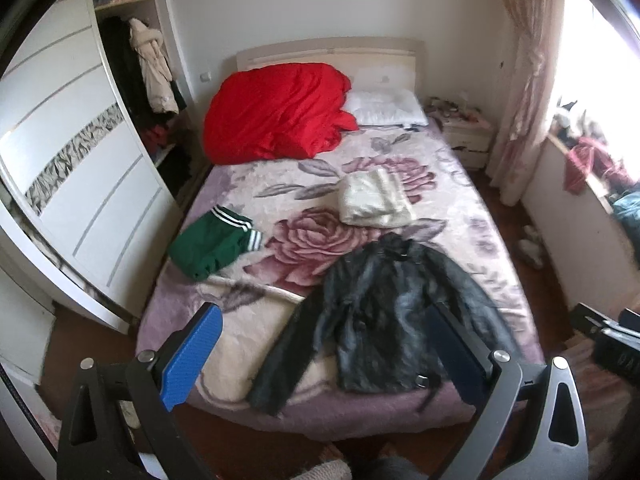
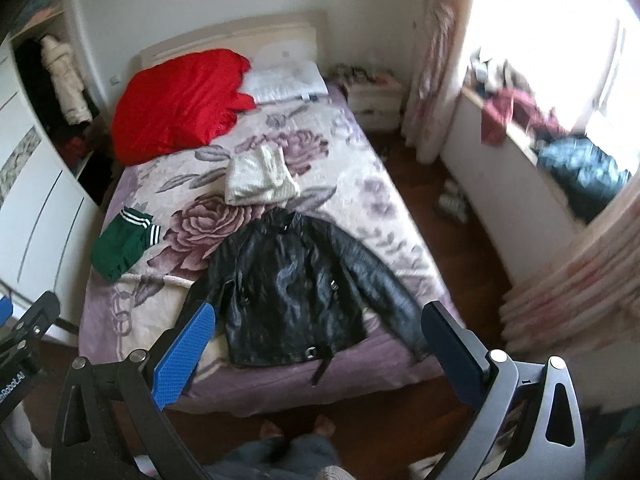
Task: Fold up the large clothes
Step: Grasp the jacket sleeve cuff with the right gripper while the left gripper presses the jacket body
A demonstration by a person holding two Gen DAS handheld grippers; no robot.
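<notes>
A black leather jacket [image 1: 384,312] [image 2: 296,288] lies spread flat, front up, at the near end of the bed [image 1: 248,184] [image 2: 360,184], sleeves angled outward. Behind it sits a folded cream garment [image 1: 374,200] [image 2: 258,178]. A folded green garment with white stripes [image 1: 212,240] [image 2: 120,244] lies near the bed's left edge. My left gripper [image 1: 326,316] is open, held above the bed's foot with nothing between its blue pads. My right gripper [image 2: 320,316] is also open and empty, hovering over the jacket's hem. The left gripper's body [image 2: 24,340] shows at the right wrist view's left edge.
A red duvet [image 1: 276,112] [image 2: 180,104] and a white pillow [image 1: 386,108] lie at the headboard. A white wardrobe [image 1: 72,184] stands left, a nightstand [image 1: 466,132] and curtain [image 1: 520,92] right. A cluttered window ledge [image 2: 560,152] runs along the right. The person's feet [image 2: 296,428] stand on wooden floor.
</notes>
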